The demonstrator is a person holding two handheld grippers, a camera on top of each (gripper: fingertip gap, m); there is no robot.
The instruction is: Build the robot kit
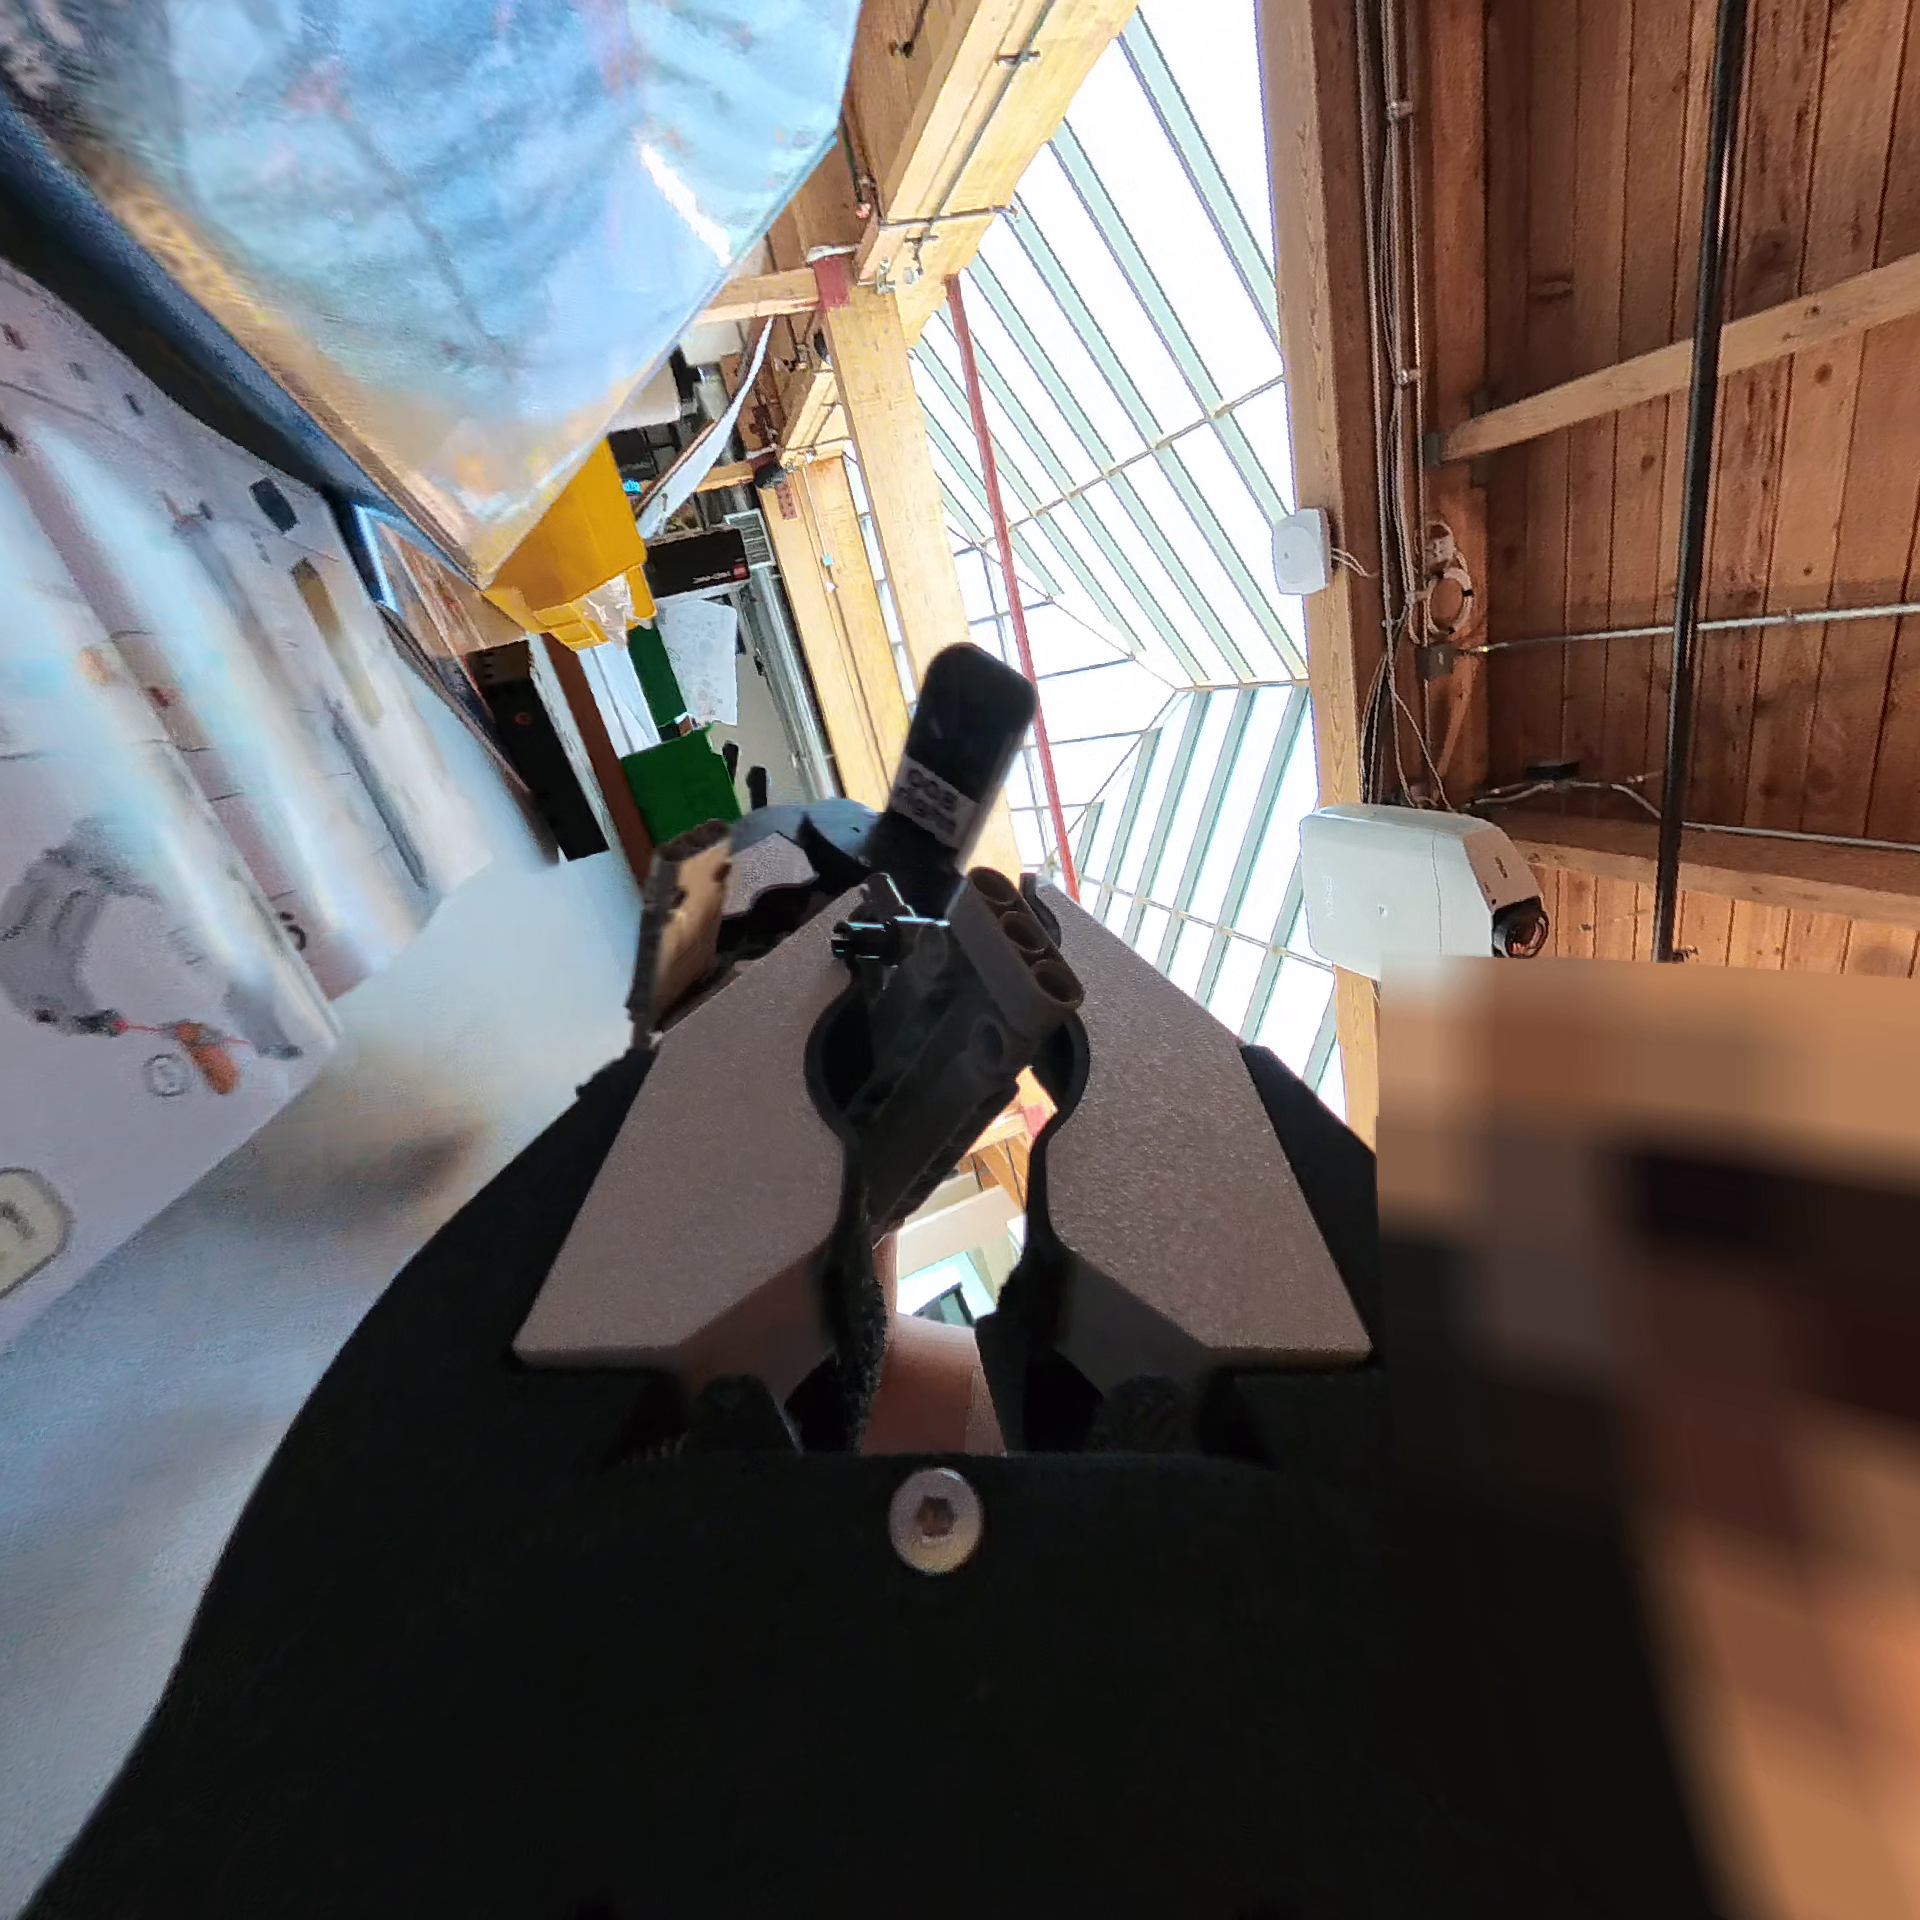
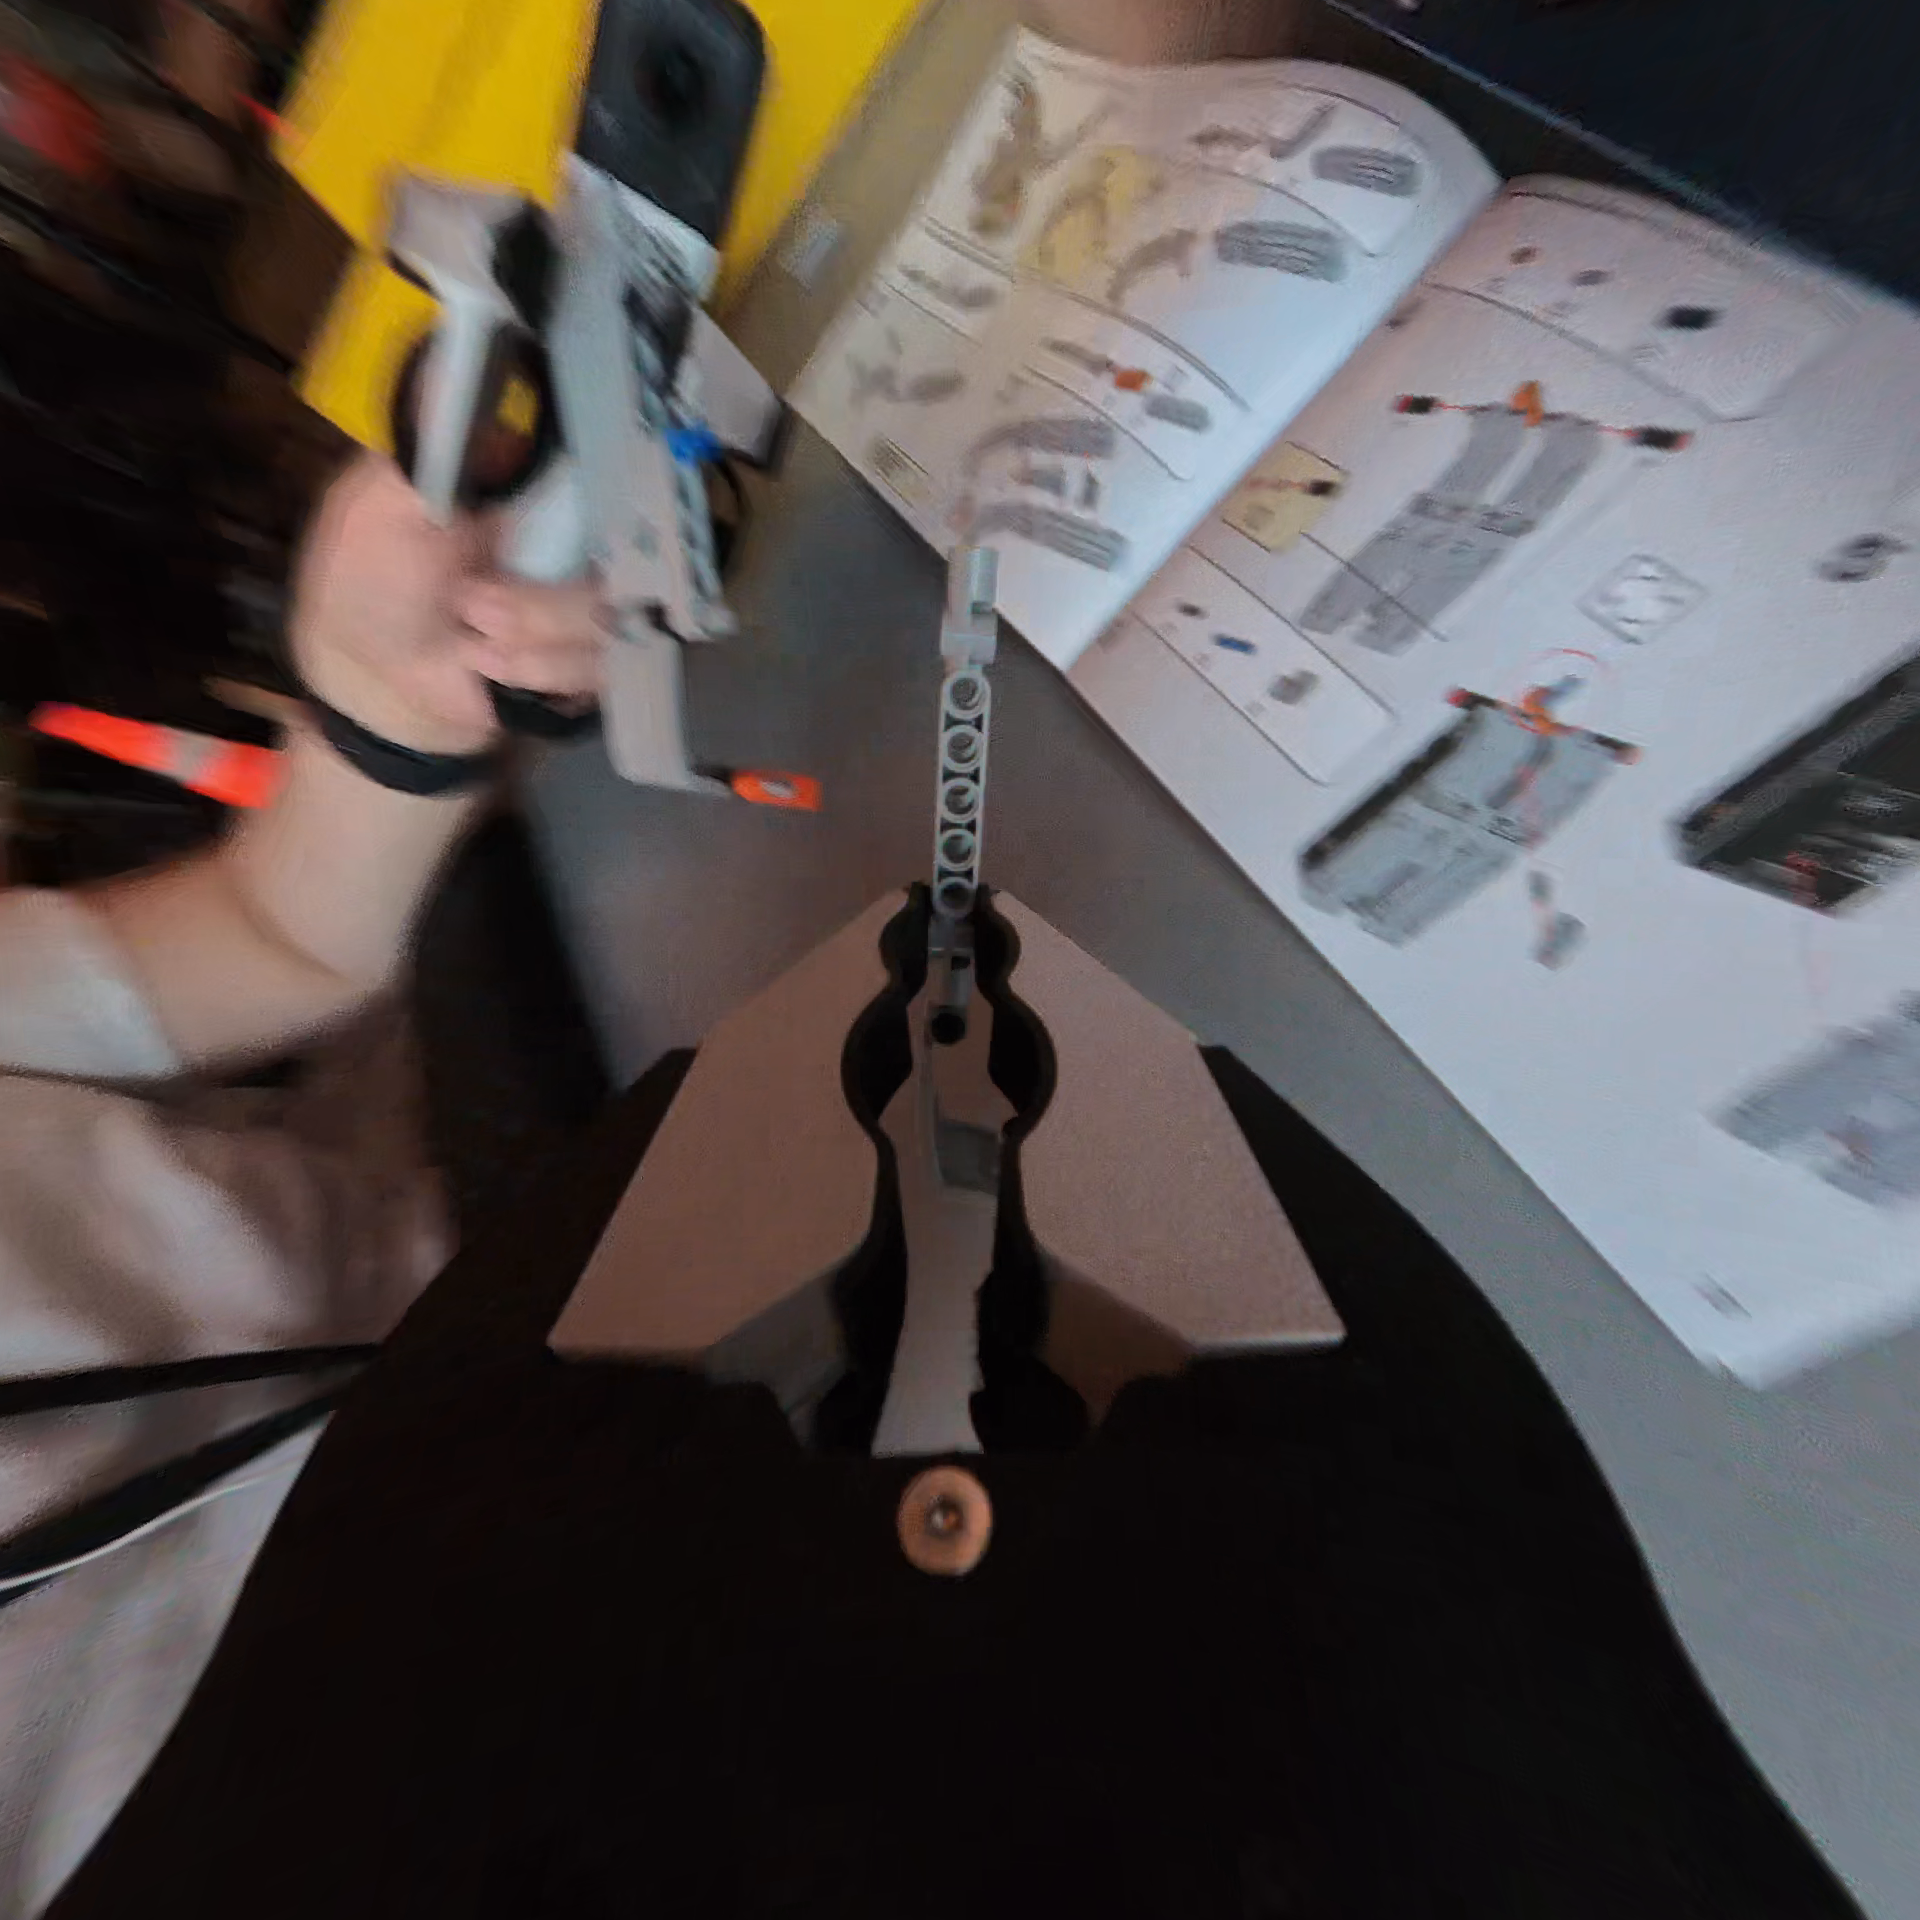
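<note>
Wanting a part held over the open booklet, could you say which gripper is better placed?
Probably the right gripper: shut on the grey beam, it faces the table beside the booklet; the left gripper points at the ceiling.

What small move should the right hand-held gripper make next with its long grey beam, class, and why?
Probably a short, slow move left, bringing the long light-grey holed plastic beam toward the grey brick assembly in the person's hand. The right hand-held gripper is shut on the beam's lower end, the beam points forward, and the two are apart, with the open instruction booklet beside them.
</note>
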